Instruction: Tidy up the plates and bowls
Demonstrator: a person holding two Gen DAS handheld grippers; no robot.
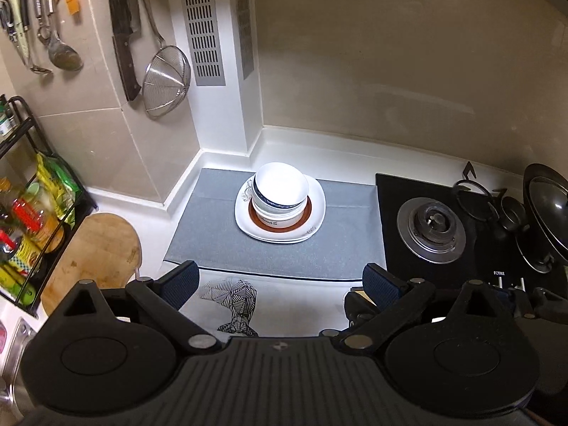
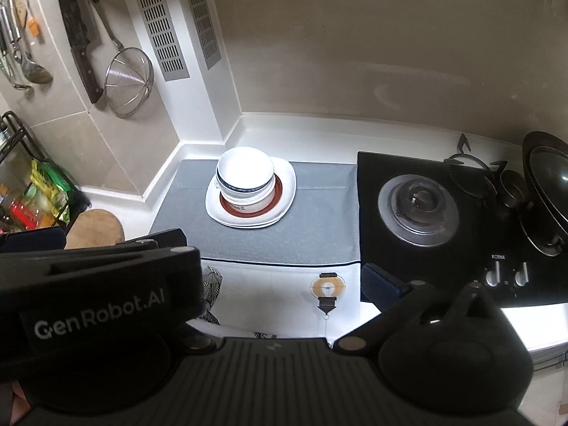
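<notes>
A stack of white bowls (image 1: 280, 191) sits on white squarish plates (image 1: 317, 209), with a brown-rimmed plate (image 1: 308, 213) between them, on a grey mat (image 1: 213, 234). The stack also shows in the right wrist view (image 2: 245, 177), on its plates (image 2: 285, 184). My left gripper (image 1: 280, 284) is open and empty, held above the counter in front of the stack. My right gripper (image 2: 280, 262) is open and empty; only its right finger (image 2: 381, 284) shows clearly. The left gripper's body (image 2: 96, 284) covers the other finger.
A black gas hob (image 1: 431, 229) with a wok and lid (image 1: 546, 209) lies right of the mat. A round wooden board (image 1: 96, 259) and a rack of bottles (image 1: 32, 220) stand at left. A strainer (image 1: 167, 81), knife and utensils hang on the wall.
</notes>
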